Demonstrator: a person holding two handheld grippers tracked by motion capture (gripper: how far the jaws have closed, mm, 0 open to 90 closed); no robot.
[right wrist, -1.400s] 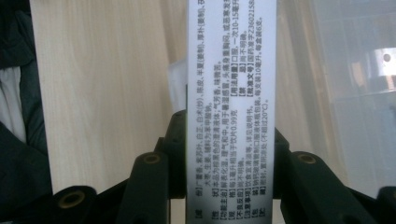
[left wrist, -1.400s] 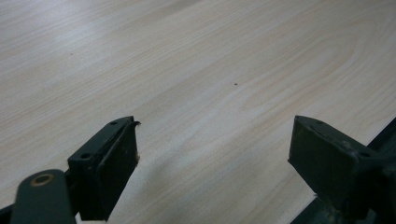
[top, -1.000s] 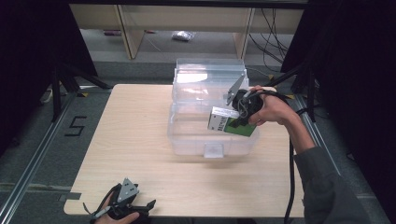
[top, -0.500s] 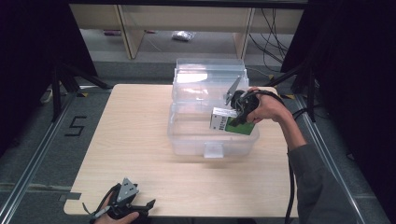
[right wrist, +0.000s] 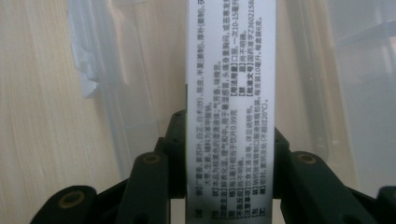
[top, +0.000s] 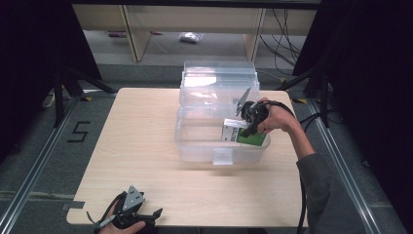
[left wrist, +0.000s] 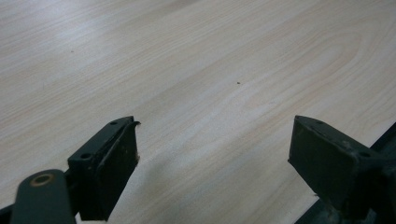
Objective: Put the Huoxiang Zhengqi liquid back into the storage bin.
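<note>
Over the right half of the clear plastic bin (top: pixel 221 146), a green-and-white carton (top: pixel 242 134) sits low within the bin's walls, at its right end; whether it touches the bin floor cannot be told. Right claw (top: pixel 246 127) pinches it: in the right gripper view the carton (right wrist: pixel 229 107) stands upright between both black jaws, printed white face toward the camera, jaws pressed against its two sides. Right hand (top: pixel 275 119) wraps the claw body; grey three-cornered plate tilts up beside it; cable trails down along the sleeve.

Bin lid (top: pixel 219 78) stands open behind the bin, toward the far edge. Bin rests on a light wood-grain surface (top: pixel 136 146), right of centre.

Left claw (top: pixel 156 213) lies at the near left edge of the surface, held by the left hand (top: pixel 122 225), well apart from the bin. Left gripper view: jaws spread wide, bare wood surface (left wrist: pixel 210 84) between them, nothing gripped.

Floor marking "5" (top: pixel 78 131) sits left of the surface.
</note>
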